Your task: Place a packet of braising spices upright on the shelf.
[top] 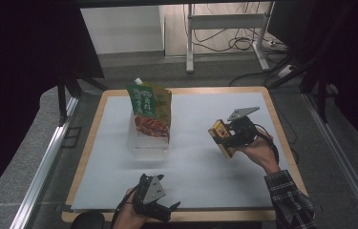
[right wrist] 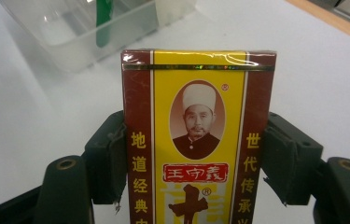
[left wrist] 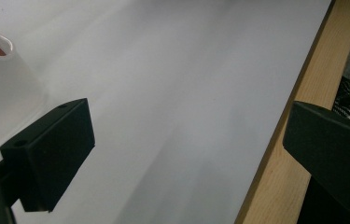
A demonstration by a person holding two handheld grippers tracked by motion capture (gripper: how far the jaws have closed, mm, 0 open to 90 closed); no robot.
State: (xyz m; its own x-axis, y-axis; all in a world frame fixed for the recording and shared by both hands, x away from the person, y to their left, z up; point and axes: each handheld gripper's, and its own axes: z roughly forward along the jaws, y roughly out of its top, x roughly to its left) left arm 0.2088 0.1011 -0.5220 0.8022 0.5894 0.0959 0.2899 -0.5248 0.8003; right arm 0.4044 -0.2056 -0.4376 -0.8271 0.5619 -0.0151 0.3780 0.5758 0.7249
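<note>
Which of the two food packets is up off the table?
The yellow box, clamped in the right tongs above the sheet; the green pouch stands in the clear tub.

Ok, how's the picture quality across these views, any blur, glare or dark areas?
High view: dim, black surroundings, white mat evenly lit. Left gripper view: mat soft and streaky, fingers sharper. Right gripper view: yellow box crisp with foil glare on top, clear container behind out of focus.

Yellow box [right wrist: 199,140] with dark red side bands and red label; green and orange pouch [top: 149,110]; clear tub [top: 145,143]; white sheet [top: 195,162]; plaid sleeve [top: 289,198]; black grippers.
</note>
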